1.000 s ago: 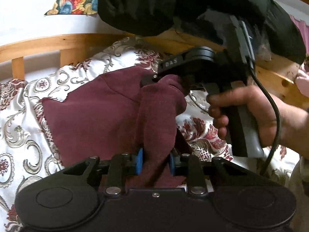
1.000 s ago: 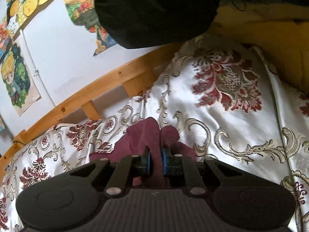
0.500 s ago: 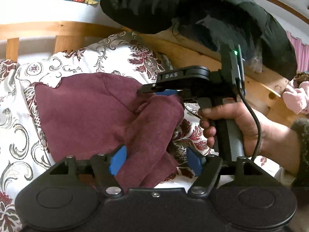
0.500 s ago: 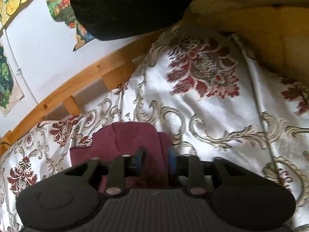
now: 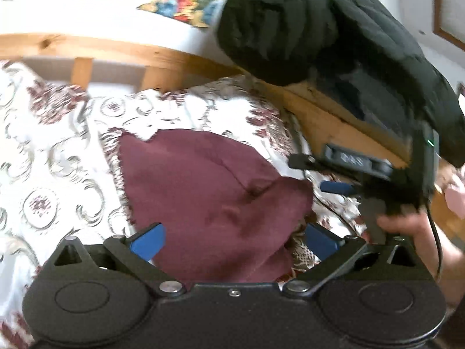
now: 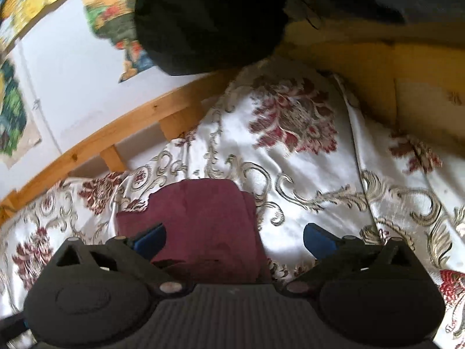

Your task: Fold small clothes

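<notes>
Opening wide, both the left gripper [image 5: 234, 240] and right gripper [image 6: 234, 240] release the maroon fleece garment [image 5: 209, 192]; this fold lies finished on the floral bedspread [image 6: 305, 180].

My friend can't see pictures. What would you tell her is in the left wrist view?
A dark red cloth lies folded on a flowery bedspread, between the wide, opening blue pads of the left tool, which do not press it. To the right, a hand holds the right tool beside the cloth. A black jacket hangs over the wooden bed rail.

text: none legible | right gripper [image 5: 334, 174] label: blurred, unreadable | posters: no words
</notes>
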A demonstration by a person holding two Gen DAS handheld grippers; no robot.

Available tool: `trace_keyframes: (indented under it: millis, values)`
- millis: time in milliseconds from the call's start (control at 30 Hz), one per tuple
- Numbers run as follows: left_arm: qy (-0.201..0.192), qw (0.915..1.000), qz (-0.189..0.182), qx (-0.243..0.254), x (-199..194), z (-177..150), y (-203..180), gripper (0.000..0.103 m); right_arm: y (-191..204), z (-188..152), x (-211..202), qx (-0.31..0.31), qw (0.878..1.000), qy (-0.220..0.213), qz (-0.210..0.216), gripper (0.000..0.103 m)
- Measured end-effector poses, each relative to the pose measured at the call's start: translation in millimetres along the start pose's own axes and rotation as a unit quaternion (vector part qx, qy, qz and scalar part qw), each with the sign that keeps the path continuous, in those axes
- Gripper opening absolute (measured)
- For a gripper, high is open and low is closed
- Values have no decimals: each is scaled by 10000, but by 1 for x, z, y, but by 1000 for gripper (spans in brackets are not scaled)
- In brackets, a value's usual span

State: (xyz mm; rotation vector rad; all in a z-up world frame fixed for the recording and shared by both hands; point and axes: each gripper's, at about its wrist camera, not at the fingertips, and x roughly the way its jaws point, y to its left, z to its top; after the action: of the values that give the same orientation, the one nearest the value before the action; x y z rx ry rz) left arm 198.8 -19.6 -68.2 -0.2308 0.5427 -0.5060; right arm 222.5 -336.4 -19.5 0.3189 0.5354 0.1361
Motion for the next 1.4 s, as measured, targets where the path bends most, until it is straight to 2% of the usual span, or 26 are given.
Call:
trace_keyframes:
  millis: [100, 200, 300, 433, 600, 833, 867, 933, 1000, 1067, 1100, 1200, 1267, 1400]
  values:
    - [14, 9994, 211, -285, -1, 1, 12, 102, 18, -5, -6, -377, 9992, 21, -133, 103]
    - [223, 9957, 509, -738, 6, 1, 30, 102, 34, -14, -5, -876, 9936, 259, -659, 103]
    - [469, 9901, 573, -1190, 14, 0, 46, 102, 36, -24, -2, -1179, 9853, 668, -1041, 103]
    - [789, 9816, 547, -1653, 24, -6, 60, 102, 18, -34, 6, -919, 9807, 1234, -1209, 103]
    - [1021, 9784, 538, -1716, 32, -12, 62, 102, -5, -50, 21, -302, 9777, 1754, -1117, 103]
    - [945, 9811, 155, -1681, 35, -9, 56, 102, -8, -50, 24, 18, 9795, 1804, -895, 103]
    - [980, 9812, 118, -1660, 37, -10, 54, 102, -9, -44, 20, 100, 9818, 1687, -864, 103]
    - [1100, 9814, 93, -1570, 41, -13, 52, 102, -14, -34, 6, 396, 9890, 1183, -794, 103]
    - [1278, 9813, 196, -1425, 47, -17, 50, 102, -23, -26, -6, 825, 9915, 762, -655, 103]
    - [1530, 9795, 474, -1225, 54, -23, 50, 102, -32, -24, -11, 1192, 9895, 593, -563, 103]
    - [1620, 9783, 469, -1207, 57, -26, 52, 102, -35, -24, -11, 1247, 9884, 598, -625, 103]
    - [1714, 9745, 385, -1398, 57, -28, 61, 102, -38, -25, -3, 1047, 9855, 780, -1085, 103]
    - [1746, 9732, 381, -1447, 56, -28, 64, 102, -36, -29, 4, 833, 9852, 875, -1219, 103]
    - [1795, 9733, 456, -1358, 54, -29, 64, 102, -19, -40, 15, -35, 9820, 1142, -1501, 103]
